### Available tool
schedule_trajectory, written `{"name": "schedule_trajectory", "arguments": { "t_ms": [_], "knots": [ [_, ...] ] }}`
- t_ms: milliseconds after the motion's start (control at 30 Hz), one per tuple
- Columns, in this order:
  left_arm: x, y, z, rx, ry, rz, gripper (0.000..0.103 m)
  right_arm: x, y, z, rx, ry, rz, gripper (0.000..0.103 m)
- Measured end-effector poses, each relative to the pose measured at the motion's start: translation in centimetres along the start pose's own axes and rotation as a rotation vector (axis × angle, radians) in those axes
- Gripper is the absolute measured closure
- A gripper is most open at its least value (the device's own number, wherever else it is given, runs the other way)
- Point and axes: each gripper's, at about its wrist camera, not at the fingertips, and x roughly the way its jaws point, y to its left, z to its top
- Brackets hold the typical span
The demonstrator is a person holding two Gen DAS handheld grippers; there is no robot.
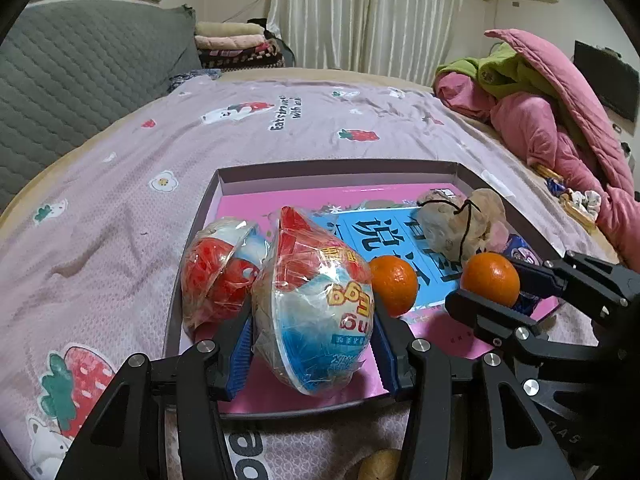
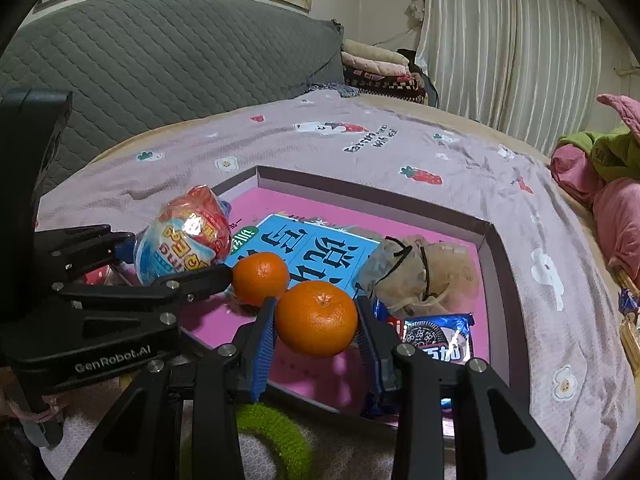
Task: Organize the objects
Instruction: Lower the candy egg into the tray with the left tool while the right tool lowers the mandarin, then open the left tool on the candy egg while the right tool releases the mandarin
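L gripper [image 1: 314,320], lower centre of the left wrist view, is clamped on a plastic-wrapped egg-shaped toy pack, red top and blue-white bottom [image 1: 316,312]; the blue pads press its two sides and the pack sits tilted betw. the jaws, above the pink floor of the shallow cardboard tray w/ dark rim [image 1: 336,170]. A second wrapped red-white egg pack [image 1: 218,268] stands just left of it, inside the tray's left wall.

R gripper [image 2: 316,328], lower centre of the right wrist view, is closed on a round orange tangerine [image 2: 316,318]; fruit sits squarely betw. the blue pads, over the tray's near part. A second tangerine [image 2: 261,278] lies just up-left of it on the tray floor, at the edge of a blue booklet w/ large black characters [image 2: 320,252]. To the right: a crumpled beige mesh pouch w/ black cord [image 2: 416,276] and a blue cookie packet [image 2: 436,338]. Tray rests on a pink strawberry-print bedsheet [image 2: 400,140].
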Motion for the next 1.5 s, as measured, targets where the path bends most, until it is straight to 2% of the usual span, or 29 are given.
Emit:
{"name": "schedule_trajectory", "arguments": {
  "t_ms": [367,700,1500],
  "knots": [
    [0.3,0.8,0.1,-0.05,0.013,-0.029,0.05,0.5,-0.3,-0.1,0.018,0.023,0.012,0.065],
    [1.1,1.4,-0.1,-0.065,0.045,0.018,0.05,0.6,-0.5,-0.2,0.023,0.029,0.011,0.065],
    [0.2,0.1,-0.3,-0.014,0.049,0.037,0.049,0.2,-0.3,-0.1,0.003,0.016,0.004,0.065]
  ]
}}
